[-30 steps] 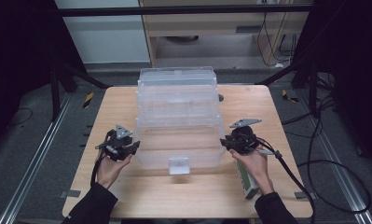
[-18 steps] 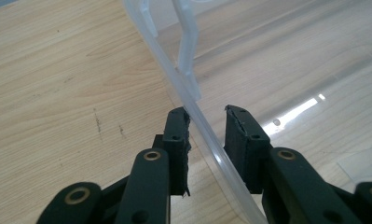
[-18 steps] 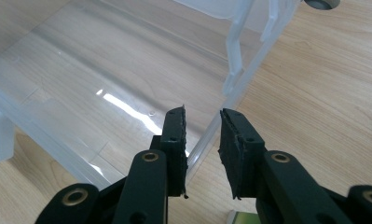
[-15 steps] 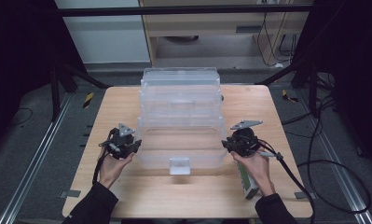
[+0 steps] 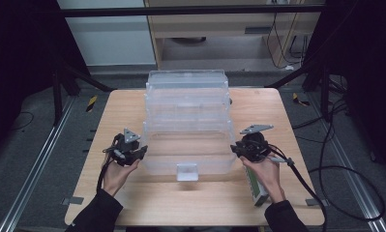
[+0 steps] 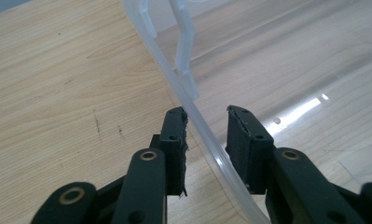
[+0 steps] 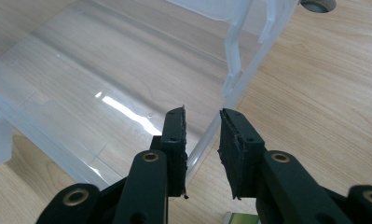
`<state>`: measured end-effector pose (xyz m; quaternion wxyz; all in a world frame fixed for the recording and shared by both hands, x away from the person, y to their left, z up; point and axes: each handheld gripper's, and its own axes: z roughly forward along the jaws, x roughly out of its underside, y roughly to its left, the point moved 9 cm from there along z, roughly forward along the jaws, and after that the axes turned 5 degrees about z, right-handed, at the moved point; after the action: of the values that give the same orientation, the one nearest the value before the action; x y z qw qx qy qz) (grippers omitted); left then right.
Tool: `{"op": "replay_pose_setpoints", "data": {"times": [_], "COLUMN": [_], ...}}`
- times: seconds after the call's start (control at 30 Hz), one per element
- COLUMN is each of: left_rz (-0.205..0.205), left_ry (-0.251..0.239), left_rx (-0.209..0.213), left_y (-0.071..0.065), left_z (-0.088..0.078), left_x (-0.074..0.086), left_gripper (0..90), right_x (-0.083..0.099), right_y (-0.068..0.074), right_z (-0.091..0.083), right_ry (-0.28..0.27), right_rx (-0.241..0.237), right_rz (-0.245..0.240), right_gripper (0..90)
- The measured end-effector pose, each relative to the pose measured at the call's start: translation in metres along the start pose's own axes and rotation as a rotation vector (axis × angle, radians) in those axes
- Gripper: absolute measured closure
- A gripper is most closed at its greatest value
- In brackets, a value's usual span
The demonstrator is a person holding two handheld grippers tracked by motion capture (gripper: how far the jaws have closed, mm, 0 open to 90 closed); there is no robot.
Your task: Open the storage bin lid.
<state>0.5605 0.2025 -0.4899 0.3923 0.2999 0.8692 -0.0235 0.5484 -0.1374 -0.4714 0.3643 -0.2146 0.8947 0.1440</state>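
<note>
A big clear plastic box (image 5: 188, 123) stands mid-table, with a white latch (image 5: 186, 171) on its front wall. My left gripper (image 5: 141, 152) is at the box's left front corner. In the left gripper view its jaws (image 6: 207, 114) straddle the clear rim (image 6: 200, 126). The left pad (image 6: 176, 135) touches the rim and the other stands off. These jaws have just been opening with the rim between them. My right gripper (image 5: 235, 149) is at the right front corner. Its jaws (image 7: 202, 114) straddle the wall edge (image 7: 200, 142) without pinching it.
A small green and white carton (image 5: 257, 187) lies on the wood table (image 5: 123, 111) under the right hand. Cables trail off the right edge. Dark floor, metal rails and a cabinet surround the table. Bare wood runs along both sides and the front.
</note>
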Motion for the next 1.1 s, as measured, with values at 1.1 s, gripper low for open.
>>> {"op": "replay_pose_setpoints", "data": {"times": [1.1], "left_rz": [-0.128], "left_ry": [-0.114], "left_rx": [-0.114], "left_y": [0.062], "left_z": [-0.051], "left_x": [0.019], "left_gripper": [48.9], "right_x": [-0.018], "right_y": [-0.022], "right_z": [-0.069], "right_ry": [-0.081], "right_rx": [0.027], "right_rz": [0.078], "right_gripper": [54.1]}}
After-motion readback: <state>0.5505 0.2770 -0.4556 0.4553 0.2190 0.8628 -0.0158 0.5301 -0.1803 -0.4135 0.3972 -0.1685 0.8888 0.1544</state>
